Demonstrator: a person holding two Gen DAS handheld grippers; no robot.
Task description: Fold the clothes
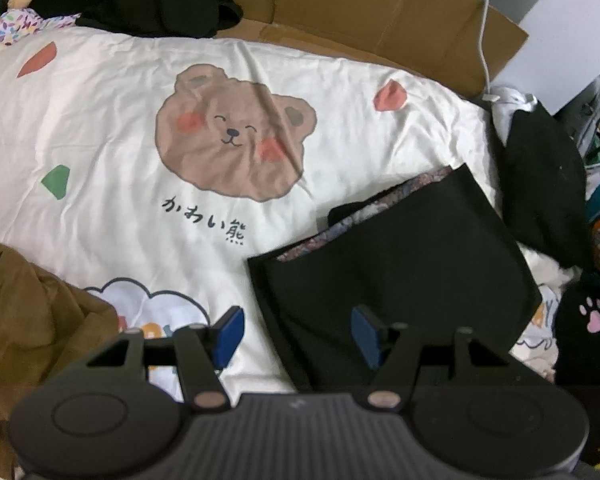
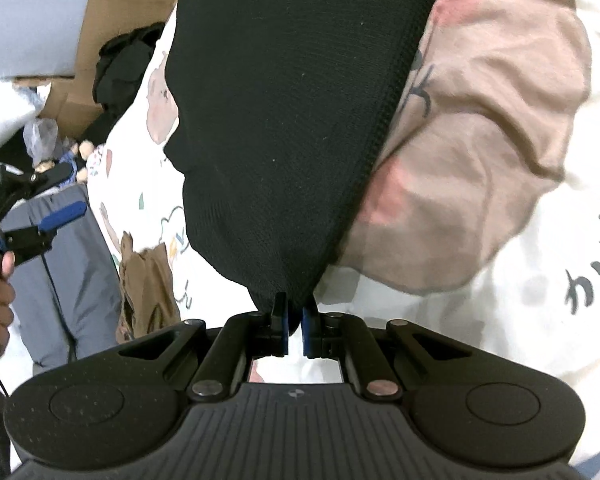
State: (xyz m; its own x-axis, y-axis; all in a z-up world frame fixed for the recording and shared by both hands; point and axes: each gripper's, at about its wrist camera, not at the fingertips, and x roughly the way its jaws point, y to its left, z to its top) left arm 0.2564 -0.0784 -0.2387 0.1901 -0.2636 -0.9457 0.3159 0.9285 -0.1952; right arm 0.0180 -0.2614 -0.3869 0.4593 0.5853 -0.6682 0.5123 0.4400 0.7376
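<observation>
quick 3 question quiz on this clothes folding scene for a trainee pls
1. True or false: the right gripper is shut on the black knit garment.
2. The left gripper is: A open and empty, B shut on brown fabric.
3. What animal is printed on the white bedsheet?

Key: 1 true; 2 A; 3 a bear.

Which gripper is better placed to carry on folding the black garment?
Right. The right gripper is shut on the black garment. The left gripper is open, holding nothing, near the folded black stack.
</observation>
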